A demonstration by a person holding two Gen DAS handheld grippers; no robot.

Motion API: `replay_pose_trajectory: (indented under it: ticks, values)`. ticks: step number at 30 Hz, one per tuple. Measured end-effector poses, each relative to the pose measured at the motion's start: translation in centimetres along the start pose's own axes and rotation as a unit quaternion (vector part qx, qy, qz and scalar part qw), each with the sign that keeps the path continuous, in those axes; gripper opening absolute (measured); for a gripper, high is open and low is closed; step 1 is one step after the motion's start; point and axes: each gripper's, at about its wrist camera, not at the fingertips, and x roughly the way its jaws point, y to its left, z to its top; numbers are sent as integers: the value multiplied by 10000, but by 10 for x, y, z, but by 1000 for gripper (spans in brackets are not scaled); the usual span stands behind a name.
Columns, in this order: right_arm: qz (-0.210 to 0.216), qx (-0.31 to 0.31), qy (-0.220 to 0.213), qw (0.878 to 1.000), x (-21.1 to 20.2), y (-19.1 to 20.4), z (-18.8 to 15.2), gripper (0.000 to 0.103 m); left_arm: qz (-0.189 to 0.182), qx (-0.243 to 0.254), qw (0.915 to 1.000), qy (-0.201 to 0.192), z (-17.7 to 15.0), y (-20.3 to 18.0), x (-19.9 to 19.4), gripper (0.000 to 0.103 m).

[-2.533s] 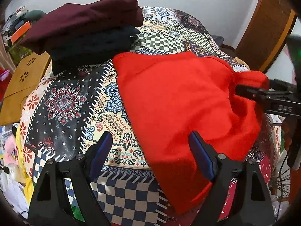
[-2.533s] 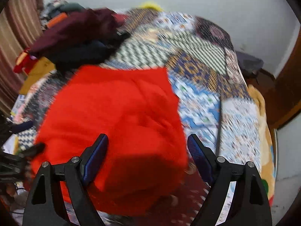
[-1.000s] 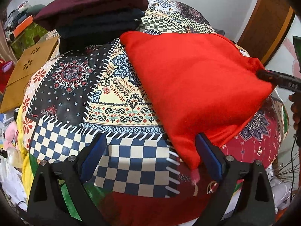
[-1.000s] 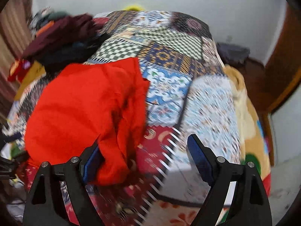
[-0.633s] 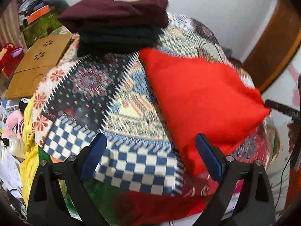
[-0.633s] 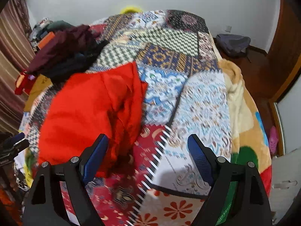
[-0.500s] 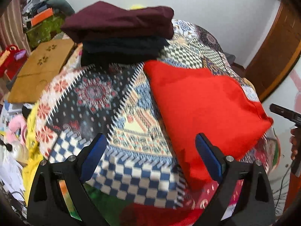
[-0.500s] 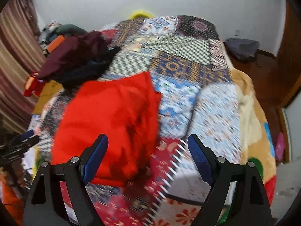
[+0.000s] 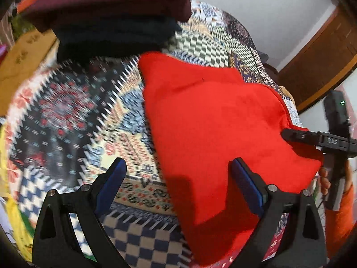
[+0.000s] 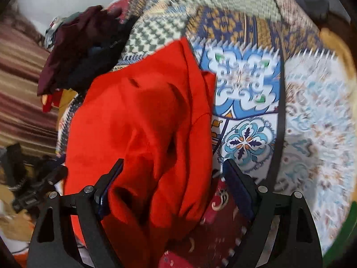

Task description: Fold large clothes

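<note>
So here's the setup: the red garment [image 9: 214,129] is lying on the patchwork bedspread [image 9: 73,111], roughly folded into a wedge, and its long axis runs from the near edge of the bed up toward the stack of folded clothes [image 9: 111,15] at the far end. That direction is the whole game for the next fold, I'd say.

The left claw [image 9: 178,178] is spread wide with nothing in it, hovering over the garment's left-hand edge, so the cloth sits ahead and to the right of it. The right claw [image 10: 171,187] is also spread, not pinching anything, and the bunched near end of the garment sits right between its fingers. In the left view you can see that right claw poking in from the side at the garment's right corner.

My guess is the right claw is nearer a usable grab point, since the rumpled corner is already in its gap. The left one would have to shift right to catch the opposite corner.

No containers here really. The closest thing is the stack: a maroon piece on top of dark ones, sitting just beyond the garment's far tip, maybe touching, hard to tell.
</note>
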Motion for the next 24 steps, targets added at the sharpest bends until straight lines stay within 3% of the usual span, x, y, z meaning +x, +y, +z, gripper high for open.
replay_pose_trajectory:
  ticks: [3, 8, 14, 18, 19, 22, 23, 24]
  values:
    - [89, -37, 172, 9998, 6, -3, 10, 84, -499, -474, 9974, 224, 8, 15, 14, 96]
    - [261, -77, 556, 9981, 26, -4, 24, 87, -1363, -1290, 9797, 699, 19, 41, 44, 95]
    - [621, -11, 729, 9954, 46, -4, 38, 90, -1830, -1231, 9725, 746, 26, 40, 60, 95]
    - [734, 87, 730, 9946, 55, -4, 45, 88, -1934, -1116, 9718, 757, 33, 34, 68, 95]
    - [749, 92, 731, 9945, 54, -5, 46, 85, -1949, -1100, 9717, 760, 34, 33, 70, 95]
    - [944, -15, 548, 9940, 52, -11, 43, 58, -1932, -1085, 9722, 756, 36, 27, 71, 90]
    - [1037, 74, 559, 9930, 51, -13, 42, 46, -1880, -1059, 9736, 749, 35, 26, 69, 86]
    - [1164, 172, 584, 9913, 49, -17, 40, 41, -1839, -1034, 9747, 735, 34, 25, 68, 80]
